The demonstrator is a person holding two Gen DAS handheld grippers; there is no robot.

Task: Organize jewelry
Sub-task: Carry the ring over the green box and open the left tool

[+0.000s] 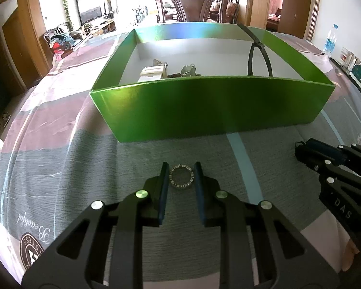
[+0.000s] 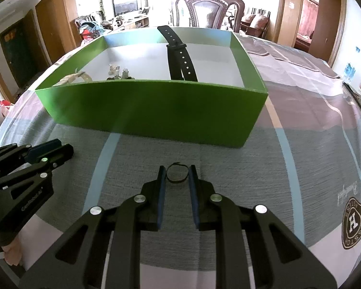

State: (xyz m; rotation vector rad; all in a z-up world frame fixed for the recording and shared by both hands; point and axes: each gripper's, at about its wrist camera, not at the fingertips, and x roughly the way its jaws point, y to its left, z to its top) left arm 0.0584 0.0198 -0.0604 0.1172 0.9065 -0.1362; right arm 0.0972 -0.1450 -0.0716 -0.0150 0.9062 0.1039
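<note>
Left wrist view: we see our left tongs [image 1: 181, 168] clenched on a studded silver ring [image 1: 181, 177], its sides touching both blue pads, on the worktop cloth [image 1: 84, 159] just before the green box [image 1: 204, 106]. Our right tongs [image 2: 177, 171] likewise grip a thin dark ring [image 2: 177, 173] before that box. Inside the box lie a black watch strap [image 2: 180, 57] and small pale trinkets [image 1: 156, 68].

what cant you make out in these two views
- Left wrist view: the green box near wall hides the lower ends of the pale band and black strap.
- Right wrist view: the small pieces in the box are too small to identify.
- Both views: the frame's lower edge cuts off each hand.
</note>
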